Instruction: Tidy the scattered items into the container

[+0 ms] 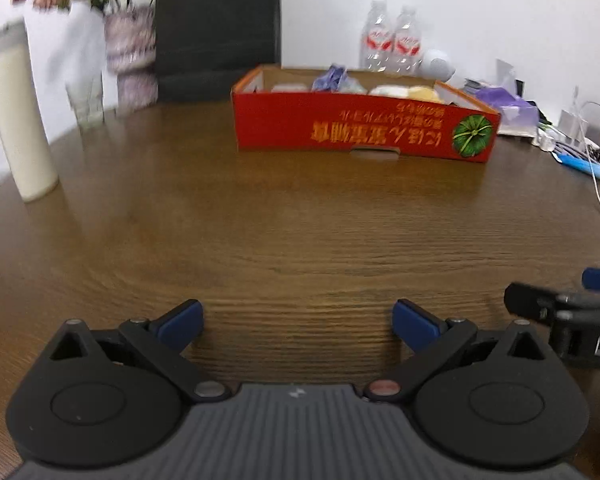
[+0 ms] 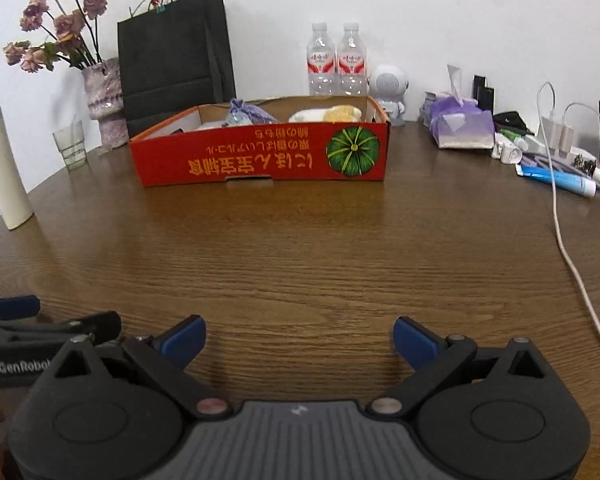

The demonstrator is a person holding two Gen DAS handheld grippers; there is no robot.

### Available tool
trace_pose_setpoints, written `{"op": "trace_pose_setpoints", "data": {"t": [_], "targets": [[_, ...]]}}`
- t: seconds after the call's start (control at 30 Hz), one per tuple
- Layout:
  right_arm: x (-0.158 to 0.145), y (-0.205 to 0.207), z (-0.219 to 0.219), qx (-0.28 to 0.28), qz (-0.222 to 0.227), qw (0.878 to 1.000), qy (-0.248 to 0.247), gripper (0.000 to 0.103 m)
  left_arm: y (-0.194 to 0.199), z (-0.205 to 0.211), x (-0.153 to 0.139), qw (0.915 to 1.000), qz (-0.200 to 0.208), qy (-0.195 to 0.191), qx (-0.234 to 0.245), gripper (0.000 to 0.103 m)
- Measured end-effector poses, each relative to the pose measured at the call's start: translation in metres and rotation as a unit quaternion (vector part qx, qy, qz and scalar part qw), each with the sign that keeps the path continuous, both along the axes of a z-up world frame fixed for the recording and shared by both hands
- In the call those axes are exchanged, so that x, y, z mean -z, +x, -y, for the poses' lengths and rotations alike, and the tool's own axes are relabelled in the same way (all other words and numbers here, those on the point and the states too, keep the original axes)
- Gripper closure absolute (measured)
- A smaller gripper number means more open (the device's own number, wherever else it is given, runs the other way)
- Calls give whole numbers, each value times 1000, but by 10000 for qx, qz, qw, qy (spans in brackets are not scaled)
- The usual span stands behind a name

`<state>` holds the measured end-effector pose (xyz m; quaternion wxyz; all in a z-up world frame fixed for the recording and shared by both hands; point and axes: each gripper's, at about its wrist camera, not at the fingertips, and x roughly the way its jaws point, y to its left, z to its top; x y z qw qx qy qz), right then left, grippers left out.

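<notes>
A red cardboard box (image 1: 364, 130) (image 2: 260, 158) with a green pumpkin picture stands on the far side of the brown wooden table (image 1: 292, 232) (image 2: 300, 248). Inside it lie a purple packet (image 1: 332, 77) (image 2: 242, 112) and pale yellow and white items (image 1: 408, 93) (image 2: 328, 114). My left gripper (image 1: 298, 326) hovers open over bare wood near the table's front, nothing between its blue pads. My right gripper (image 2: 299, 340) is open too, with only wood between its pads. Each gripper shows at the edge of the other's view.
A cream flask (image 1: 20, 120) (image 2: 0, 168), a glass (image 2: 71, 145), a flower vase (image 2: 104, 100) and a black paper bag (image 2: 172, 60) stand at the left and back. Two water bottles (image 2: 336, 60), a white speaker, a tissue pack (image 2: 460, 124), cables (image 2: 568, 256) and tubes crowd the right.
</notes>
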<state>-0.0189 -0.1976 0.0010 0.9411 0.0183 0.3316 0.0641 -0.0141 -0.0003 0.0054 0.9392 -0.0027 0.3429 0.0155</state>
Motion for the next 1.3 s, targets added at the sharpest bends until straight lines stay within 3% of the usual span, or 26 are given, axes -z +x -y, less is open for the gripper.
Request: {"op": "trace_pose_setpoints", "data": {"t": [0.4, 1.3], "targets": [[6, 14, -6, 98, -104, 9994, -307, 0, 7, 3, 3, 9999, 2, 37, 133, 0], [8, 21, -4, 137, -109, 9993, -315, 0, 8, 4, 2, 9999, -2, 35, 133, 0]]}}
